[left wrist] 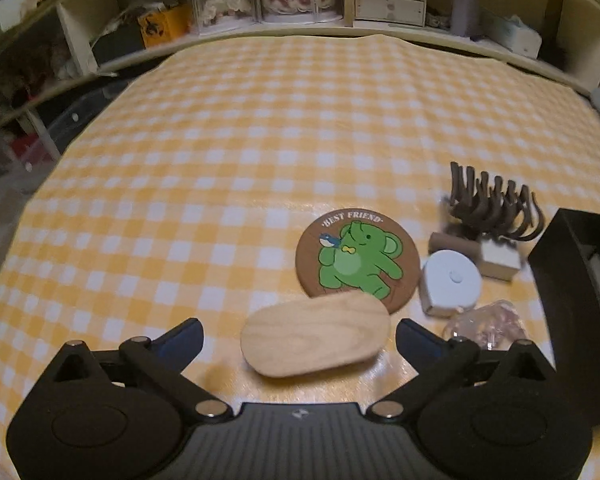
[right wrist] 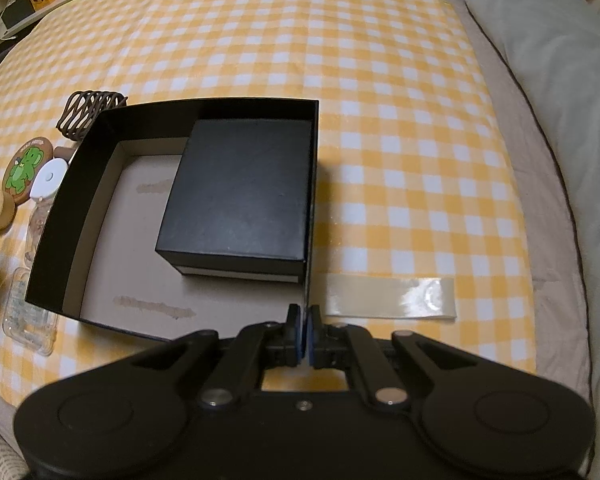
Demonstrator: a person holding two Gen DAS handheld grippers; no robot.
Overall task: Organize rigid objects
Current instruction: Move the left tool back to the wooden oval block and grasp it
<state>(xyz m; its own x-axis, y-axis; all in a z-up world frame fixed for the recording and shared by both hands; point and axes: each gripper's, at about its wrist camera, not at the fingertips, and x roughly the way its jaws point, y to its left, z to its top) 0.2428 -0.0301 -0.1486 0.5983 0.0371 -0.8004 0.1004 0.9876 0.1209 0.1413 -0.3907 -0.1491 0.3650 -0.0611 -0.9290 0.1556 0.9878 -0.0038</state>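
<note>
Two grippers: the left gripper [left wrist: 299,334] gapes around one wooden oval block [left wrist: 315,335], untouched; the right gripper [right wrist: 304,334] pinches one black tray's wall [right wrist: 311,216].

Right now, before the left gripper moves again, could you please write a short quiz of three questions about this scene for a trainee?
1. True or false: the left gripper is closed on the wooden oval piece.
2. What does the right gripper pinch? A) the round coaster B) the wall of the big black box C) the strip of tape
3. Fill in: inside the big black box sits a smaller ____ box.

Key:
1. False; its jaws stand wide, with the piece lying between them.
2. B; the right wall's near end is between the shut jaws.
3. Black.
</note>
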